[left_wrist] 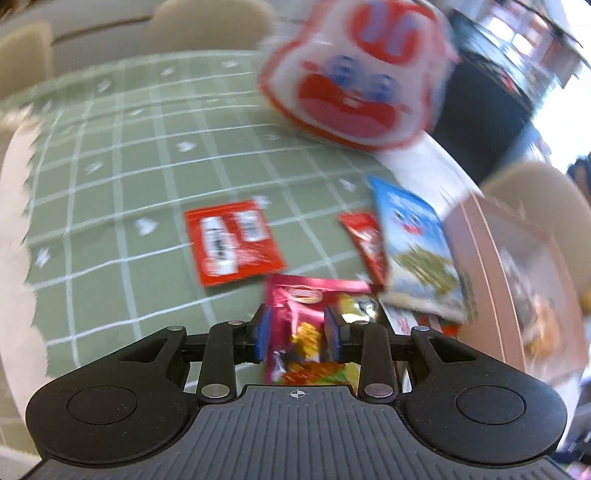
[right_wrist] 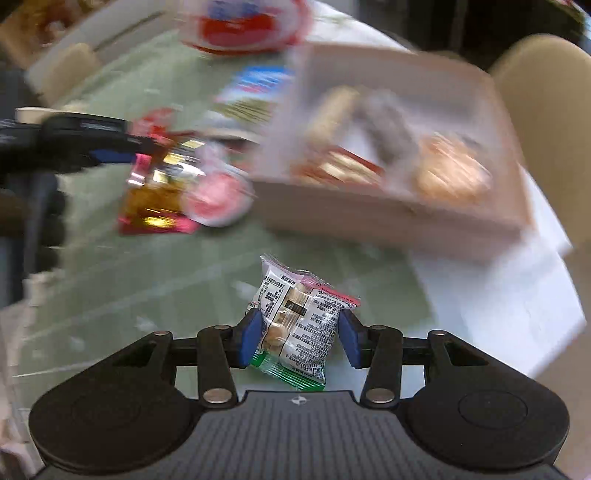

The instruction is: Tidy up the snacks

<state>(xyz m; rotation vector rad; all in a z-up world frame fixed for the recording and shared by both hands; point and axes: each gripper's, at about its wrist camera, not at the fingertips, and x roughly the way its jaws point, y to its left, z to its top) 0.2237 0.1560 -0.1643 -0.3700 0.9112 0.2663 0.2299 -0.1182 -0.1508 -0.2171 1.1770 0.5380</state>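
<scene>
My left gripper [left_wrist: 297, 321] is shut on a pink and yellow candy bag [left_wrist: 314, 332], held above the green checked tablecloth [left_wrist: 129, 184]. The right wrist view shows the same left gripper [right_wrist: 122, 155] at the left, with that shiny bag [right_wrist: 159, 192] hanging from it. My right gripper [right_wrist: 300, 321] is shut on a clear printed snack packet [right_wrist: 295, 317] with a green bottom edge, lifted off the cloth. A pinkish cardboard box [right_wrist: 388, 218] with several snacks inside stands just beyond it, and appears at the right as the box [left_wrist: 480, 258] in the left wrist view.
On the cloth lie a red packet [left_wrist: 232, 242], a second red packet [left_wrist: 365, 243], a blue and white bag [left_wrist: 413, 251] and a big red and white face-shaped bag [left_wrist: 354, 74]. Beige chairs [left_wrist: 207, 26] ring the table. A round red and white pack [right_wrist: 218, 199] lies by the box.
</scene>
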